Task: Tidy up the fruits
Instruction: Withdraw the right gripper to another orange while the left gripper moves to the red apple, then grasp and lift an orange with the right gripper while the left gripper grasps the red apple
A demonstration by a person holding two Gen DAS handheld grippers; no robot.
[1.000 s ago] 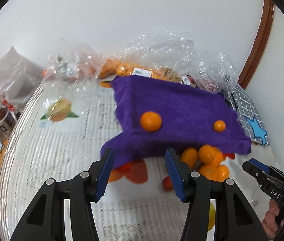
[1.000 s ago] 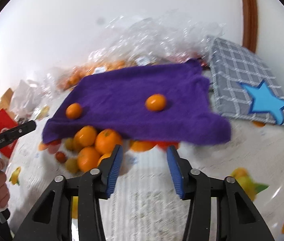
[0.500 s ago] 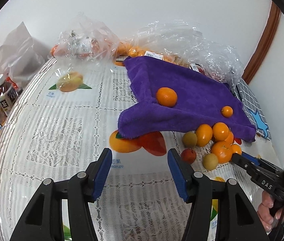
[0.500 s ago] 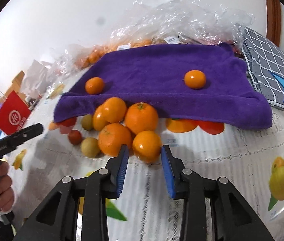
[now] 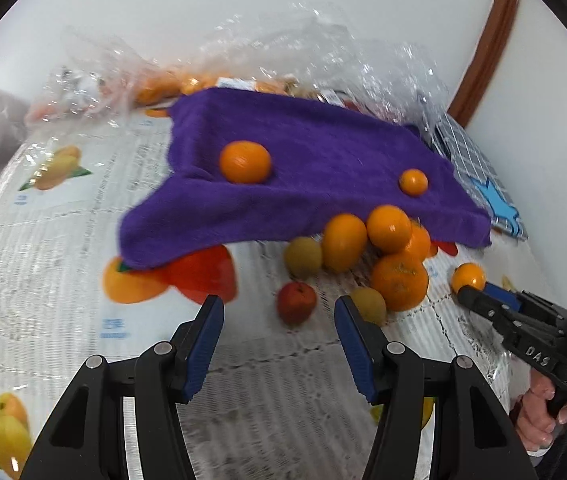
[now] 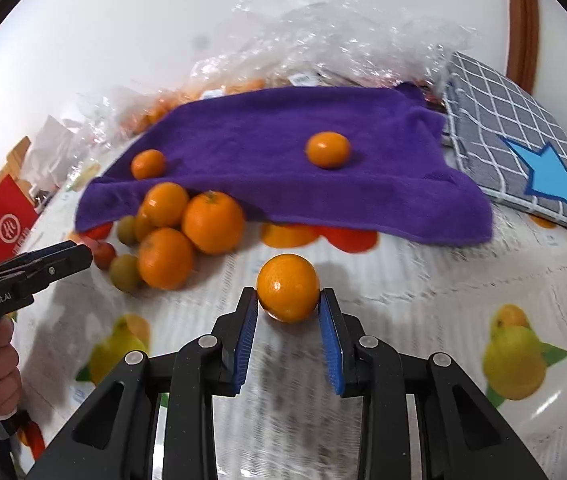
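Observation:
A purple towel (image 5: pixel 323 160) lies on the table with two oranges on it, one (image 5: pixel 245 161) to the left and one (image 5: pixel 413 182) to the right. At its near edge sits a pile of oranges (image 5: pixel 399 286), with greenish fruits (image 5: pixel 303 256) and a small red fruit (image 5: pixel 296 303). My left gripper (image 5: pixel 278 312) is open just in front of the red fruit, touching nothing. In the right wrist view, my right gripper (image 6: pixel 287 300) is shut on one orange (image 6: pixel 288 286), apart from the pile (image 6: pixel 211 222). The towel (image 6: pixel 283 140) lies beyond it.
Clear plastic bags (image 5: pixel 303 52) holding more fruit lie behind the towel. A grey checked cloth with a blue star (image 6: pixel 523 152) is at the right. A red box (image 6: pixel 5 222) stands at the left. The tablecloth (image 5: pixel 43 280) is white lace with printed fruit pictures.
My right gripper closed on an orange at the pile's edge and now holds it clear of the pile. My left gripper came down and closer to the small red fruit.

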